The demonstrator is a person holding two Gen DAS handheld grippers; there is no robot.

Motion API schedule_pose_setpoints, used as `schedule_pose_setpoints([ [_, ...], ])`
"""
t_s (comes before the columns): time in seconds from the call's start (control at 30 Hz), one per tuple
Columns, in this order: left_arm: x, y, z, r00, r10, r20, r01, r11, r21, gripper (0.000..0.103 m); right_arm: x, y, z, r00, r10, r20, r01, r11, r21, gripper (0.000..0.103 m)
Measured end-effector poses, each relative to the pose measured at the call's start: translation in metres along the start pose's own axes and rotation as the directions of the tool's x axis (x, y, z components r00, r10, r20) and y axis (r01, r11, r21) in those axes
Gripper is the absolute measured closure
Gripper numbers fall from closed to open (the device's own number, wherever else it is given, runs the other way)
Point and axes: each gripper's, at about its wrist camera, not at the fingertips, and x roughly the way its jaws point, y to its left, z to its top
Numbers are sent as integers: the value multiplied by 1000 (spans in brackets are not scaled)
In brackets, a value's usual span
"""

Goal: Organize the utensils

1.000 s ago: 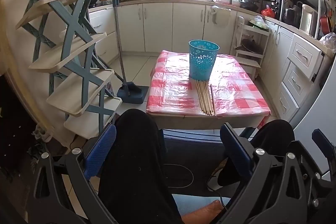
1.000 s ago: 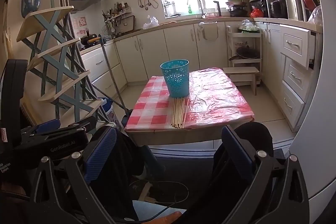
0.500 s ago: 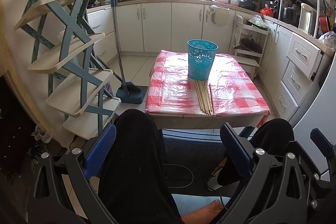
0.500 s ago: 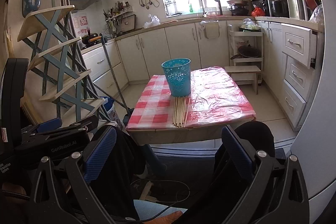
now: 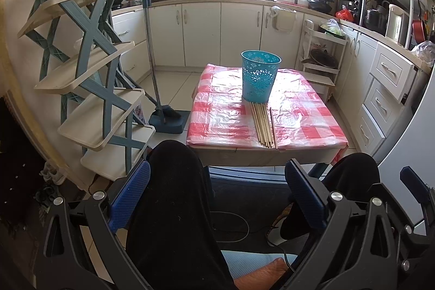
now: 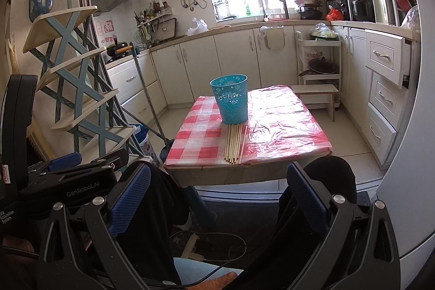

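I'm holding the left gripper [image 5: 217, 192] and right gripper [image 6: 217, 192] with ribbed blue pads spread apart, gripping nothing. Slim wooden chopsticks [image 5: 263, 124] are lying beside a perforated turquoise plastic basket [image 5: 259, 79] on crinkly checked plastic table cover [image 5: 217, 113].

Your way to the tabletop [image 5: 225, 124] lies open over your knees [image 5: 174, 167]. The basket [image 5: 259, 79] stands behind the sticks [image 5: 262, 125], touching their far ends; bare cloth lies either side. Shelves [image 5: 89, 78] crowd the left.
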Motion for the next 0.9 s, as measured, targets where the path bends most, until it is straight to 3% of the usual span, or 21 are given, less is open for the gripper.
schedule_pose_setpoints([
  [0.57,-1,-4,-2,1000,-15,6,15,1000,-14,8,-1,2,-2,1000,0,6,0,1000,-3,7],
  [0.9,-2,-25,-13,999,-54,-9,53,998,-33,8,3,5,-2,1000,0,5,0,1000,-15,7],
])
